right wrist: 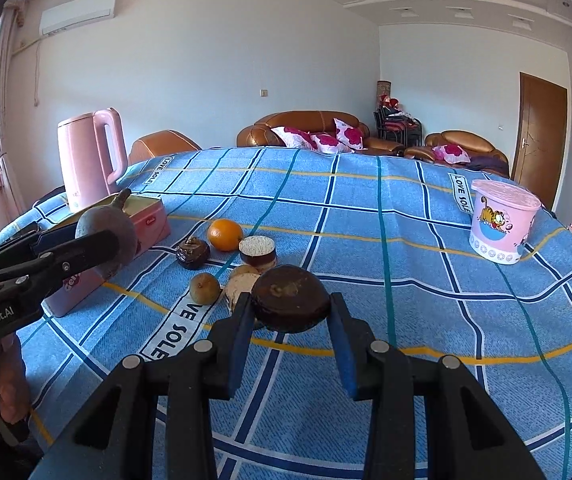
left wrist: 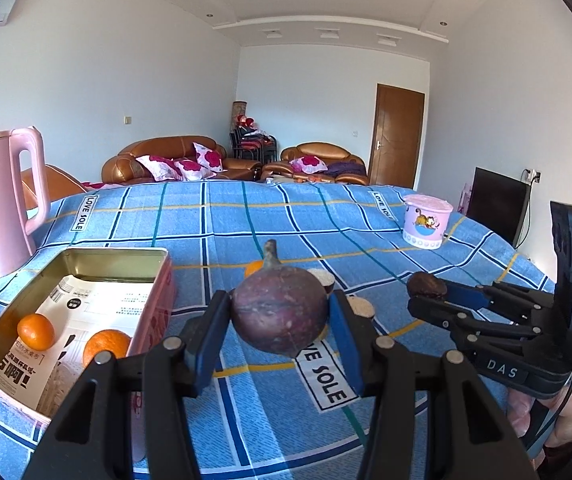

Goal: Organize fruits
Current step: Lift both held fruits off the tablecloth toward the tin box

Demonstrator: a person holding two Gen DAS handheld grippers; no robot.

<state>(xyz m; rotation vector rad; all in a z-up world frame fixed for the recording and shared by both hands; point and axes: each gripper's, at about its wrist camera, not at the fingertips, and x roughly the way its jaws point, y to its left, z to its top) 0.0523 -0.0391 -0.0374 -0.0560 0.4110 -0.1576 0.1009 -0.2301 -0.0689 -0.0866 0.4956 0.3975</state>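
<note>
purple stemmed fruit (left wrist: 280, 312) held aloft; two oranges (left wrist: 36, 331) inside tin (left wrist: 118, 256).

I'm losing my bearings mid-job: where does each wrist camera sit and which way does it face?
Left wrist: on the left gripper, facing across the table; grips a purple fruit, pink tin to its left; right gripper and hand at right.
Right wrist: on the right gripper, facing likewise; grips a dark fruit piece; left gripper at left.
Shared: kettle, cartoon tub, sofas.
</note>
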